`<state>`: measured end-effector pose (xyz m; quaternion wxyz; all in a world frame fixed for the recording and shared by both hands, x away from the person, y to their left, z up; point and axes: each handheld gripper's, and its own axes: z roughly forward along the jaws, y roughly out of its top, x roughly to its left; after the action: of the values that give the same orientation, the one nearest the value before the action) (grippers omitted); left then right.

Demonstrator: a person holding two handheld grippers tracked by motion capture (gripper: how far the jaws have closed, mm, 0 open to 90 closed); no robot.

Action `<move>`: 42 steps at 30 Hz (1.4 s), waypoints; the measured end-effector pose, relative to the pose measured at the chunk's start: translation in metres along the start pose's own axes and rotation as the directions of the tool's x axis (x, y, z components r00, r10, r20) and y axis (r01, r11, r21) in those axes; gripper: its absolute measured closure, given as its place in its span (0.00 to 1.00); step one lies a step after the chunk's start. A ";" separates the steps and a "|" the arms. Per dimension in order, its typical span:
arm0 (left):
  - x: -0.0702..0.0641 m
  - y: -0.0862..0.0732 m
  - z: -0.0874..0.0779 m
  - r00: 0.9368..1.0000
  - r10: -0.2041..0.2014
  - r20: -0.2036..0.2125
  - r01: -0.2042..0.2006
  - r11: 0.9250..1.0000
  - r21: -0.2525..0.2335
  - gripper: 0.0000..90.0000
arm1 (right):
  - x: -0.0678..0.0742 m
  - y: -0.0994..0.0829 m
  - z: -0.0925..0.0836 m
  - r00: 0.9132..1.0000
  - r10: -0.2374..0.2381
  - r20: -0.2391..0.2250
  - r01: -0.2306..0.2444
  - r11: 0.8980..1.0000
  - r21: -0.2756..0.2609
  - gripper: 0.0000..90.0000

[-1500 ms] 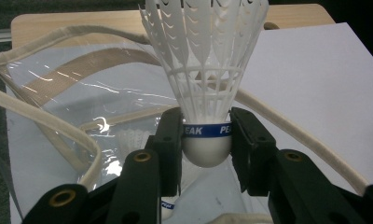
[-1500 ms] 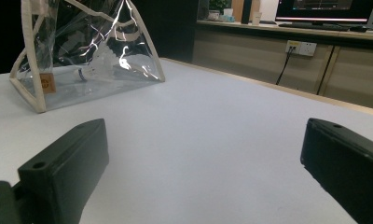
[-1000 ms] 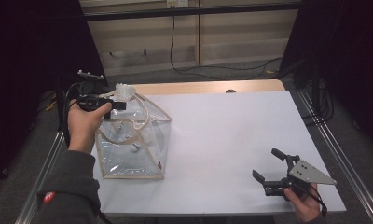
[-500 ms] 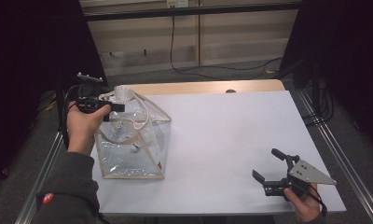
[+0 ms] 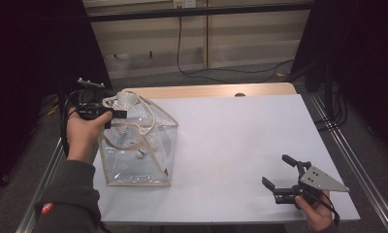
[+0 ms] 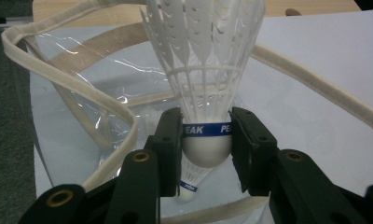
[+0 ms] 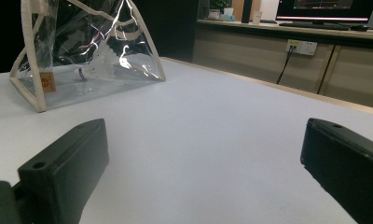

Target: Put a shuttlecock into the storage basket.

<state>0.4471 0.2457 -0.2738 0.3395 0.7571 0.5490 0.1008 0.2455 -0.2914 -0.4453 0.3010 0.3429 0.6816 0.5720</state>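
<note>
Overhead, the left gripper (image 5: 115,114) clamped a white shuttlecock (image 6: 206,88) by its cork above the clear bag (image 5: 136,145) at the table's (image 5: 240,145) left edge; another shuttlecock (image 7: 93,70) seemingly lay inside. Near the front-right corner, the right gripper (image 5: 279,177) hung spread apart.

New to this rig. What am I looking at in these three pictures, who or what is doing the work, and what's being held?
There is no robot here: a person holds a two-jaw tool in each hand. The high view looks down on a white table from above the person's side. The other two pictures come from cameras riding on each tool, looking along its black jaws.

The left gripper is shut on a white shuttlecock, held at its cork base over a clear plastic bag with beige trim. A second shuttlecock lies inside the bag. The right gripper hangs open near the table's near right corner, holding nothing.
</note>
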 end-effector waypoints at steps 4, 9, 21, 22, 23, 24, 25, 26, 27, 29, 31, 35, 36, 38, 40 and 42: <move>0.001 0.000 -0.002 1.000 0.006 0.001 -0.006 1.000 0.000 0.68 | 0.000 0.000 0.000 1.000 0.001 0.001 -0.001 1.000 0.000 0.01; -0.001 -0.001 -0.003 1.000 0.005 0.016 -0.005 1.000 -0.005 0.66 | 0.000 0.000 0.000 1.000 0.000 0.002 0.000 1.000 -0.001 0.01; -0.006 0.000 -0.008 0.997 0.034 0.065 -0.035 0.999 0.011 0.59 | 0.000 0.000 0.000 1.000 -0.003 -0.001 0.003 1.000 -0.004 0.01; -0.006 0.000 -0.009 0.997 0.037 0.068 -0.038 0.999 0.008 0.59 | 0.000 0.000 0.000 1.000 -0.003 -0.001 0.003 1.000 -0.004 0.01; -0.007 0.000 -0.009 0.997 0.030 0.075 -0.031 1.000 0.004 0.58 | 0.000 0.000 0.000 1.000 0.000 -0.001 0.000 1.000 -0.005 0.01; -0.007 0.000 -0.010 0.996 0.033 0.080 -0.033 0.999 0.003 0.58 | 0.000 0.000 0.000 1.000 -0.003 -0.001 0.003 1.000 -0.004 0.01; -0.008 0.000 -0.010 0.996 0.032 0.084 -0.032 0.999 -0.003 0.57 | 0.000 0.000 0.000 1.000 -0.001 -0.002 0.001 1.000 -0.003 0.01; -0.008 0.001 -0.011 0.995 0.034 0.098 -0.035 0.999 0.007 0.56 | 0.000 0.000 0.000 1.000 0.000 -0.002 0.000 1.000 -0.003 0.01; -0.009 0.000 -0.011 0.995 0.038 0.097 -0.038 0.999 0.002 0.56 | 0.000 0.000 0.000 1.000 0.000 -0.001 0.000 1.000 -0.003 0.01; -0.010 0.000 -0.011 0.993 0.041 0.107 -0.042 0.999 0.007 0.55 | 0.000 0.001 0.000 1.000 -0.002 -0.002 0.002 1.000 -0.004 0.01; -0.010 0.001 -0.012 0.991 0.057 0.122 -0.060 0.998 0.017 0.54 | 0.000 0.001 0.000 1.000 -0.001 -0.001 0.001 1.000 -0.005 0.01; -0.013 0.001 -0.014 0.989 0.068 0.132 -0.071 0.997 0.014 0.51 | 0.001 0.001 0.000 1.000 0.002 -0.002 -0.002 1.000 -0.005 0.01; -0.014 0.000 -0.014 0.989 0.064 0.132 -0.066 0.998 0.007 0.50 | 0.001 0.001 0.000 1.000 0.001 -0.001 -0.001 1.000 -0.003 0.01; -0.015 0.000 -0.015 0.987 0.068 0.144 -0.070 0.997 0.009 0.49 | 0.000 0.001 0.000 1.000 -0.001 -0.001 0.001 1.000 -0.002 0.01; -0.015 0.000 -0.016 0.986 0.068 0.154 -0.071 0.997 0.012 0.47 | 0.000 0.001 0.001 1.000 -0.002 -0.001 0.002 1.000 -0.003 0.01; -0.016 0.000 -0.017 0.985 0.076 0.156 -0.080 0.997 0.016 0.46 | 0.000 0.001 0.001 1.000 -0.002 0.000 0.002 1.000 -0.004 0.01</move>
<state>0.4325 0.2384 -0.2579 0.3685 0.7873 0.4919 0.0484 0.2461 -0.2904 -0.4449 0.3020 0.3416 0.6808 0.5732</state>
